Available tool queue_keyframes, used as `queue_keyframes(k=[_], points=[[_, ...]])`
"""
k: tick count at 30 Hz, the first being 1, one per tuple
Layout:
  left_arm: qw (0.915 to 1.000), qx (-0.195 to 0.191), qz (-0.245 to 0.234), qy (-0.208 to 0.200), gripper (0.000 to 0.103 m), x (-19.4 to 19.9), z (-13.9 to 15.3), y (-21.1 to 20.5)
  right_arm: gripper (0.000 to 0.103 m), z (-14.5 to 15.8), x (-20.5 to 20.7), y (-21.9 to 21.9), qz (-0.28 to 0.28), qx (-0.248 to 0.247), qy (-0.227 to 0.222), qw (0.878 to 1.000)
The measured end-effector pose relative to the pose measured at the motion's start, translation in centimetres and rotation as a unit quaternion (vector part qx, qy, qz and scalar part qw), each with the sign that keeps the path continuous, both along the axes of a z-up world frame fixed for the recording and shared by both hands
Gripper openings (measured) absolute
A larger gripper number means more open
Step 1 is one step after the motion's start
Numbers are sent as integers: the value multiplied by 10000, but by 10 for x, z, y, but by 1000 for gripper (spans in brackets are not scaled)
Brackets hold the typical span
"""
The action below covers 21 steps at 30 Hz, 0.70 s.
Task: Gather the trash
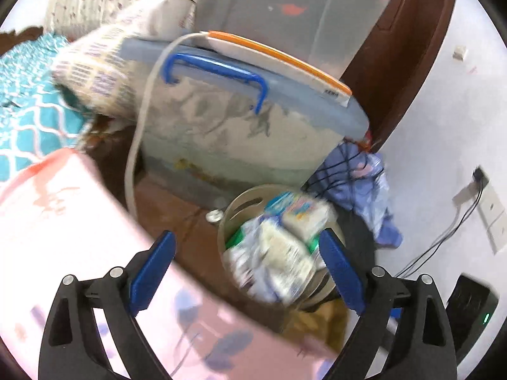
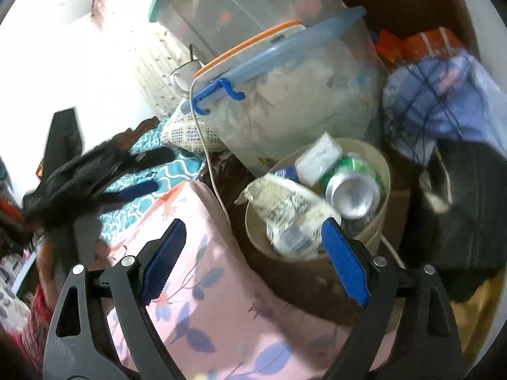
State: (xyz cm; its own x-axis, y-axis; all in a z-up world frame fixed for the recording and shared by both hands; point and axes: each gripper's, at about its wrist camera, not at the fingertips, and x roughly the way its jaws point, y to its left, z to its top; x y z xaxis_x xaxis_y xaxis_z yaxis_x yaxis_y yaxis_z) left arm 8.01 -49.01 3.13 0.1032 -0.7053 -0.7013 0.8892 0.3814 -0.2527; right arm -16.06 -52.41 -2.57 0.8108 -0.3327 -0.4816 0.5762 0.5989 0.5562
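A round beige bin (image 2: 377, 221) stands on the floor beside the bed, full of trash: a crumpled clear wrapper (image 2: 291, 215), a green drink can (image 2: 355, 186) and a small white carton (image 2: 317, 158). The same bin (image 1: 234, 209) shows blurred in the left wrist view, packed with wrappers (image 1: 275, 250). My right gripper (image 2: 253, 259) is open and empty just above the bin's near rim. My left gripper (image 1: 247, 269) is open and empty, close over the bin. The left gripper (image 2: 126, 186) also shows as a blurred dark shape at the left of the right wrist view.
A pink floral bed cover (image 2: 202, 300) lies at the lower left. A clear storage box with a blue lid (image 2: 301, 95) stands behind the bin, a larger box (image 2: 237, 3) behind it. A white cable (image 2: 206, 148) hangs down. A blue cloth (image 2: 443, 101) sits on a dark bag (image 2: 459, 209).
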Motion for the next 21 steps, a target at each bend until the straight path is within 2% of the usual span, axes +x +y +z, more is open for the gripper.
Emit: queue_keyframes(k=[5, 8, 13, 21], points=[[9990, 210, 194, -357, 90, -10, -6, 62, 88, -10, -2, 22, -373, 339, -8, 9987], [9976, 260, 266, -576, 94, -17, -6, 91, 89, -9, -3, 32, -448, 489, -58, 9978], [9936, 392, 431, -964, 94, -26, -4, 134, 93, 8, -4, 60, -523, 340, -106, 9980], [9886, 443, 710, -1249, 94, -27, 5, 185, 99, 33, 2, 100, -650, 209, -124, 9976]])
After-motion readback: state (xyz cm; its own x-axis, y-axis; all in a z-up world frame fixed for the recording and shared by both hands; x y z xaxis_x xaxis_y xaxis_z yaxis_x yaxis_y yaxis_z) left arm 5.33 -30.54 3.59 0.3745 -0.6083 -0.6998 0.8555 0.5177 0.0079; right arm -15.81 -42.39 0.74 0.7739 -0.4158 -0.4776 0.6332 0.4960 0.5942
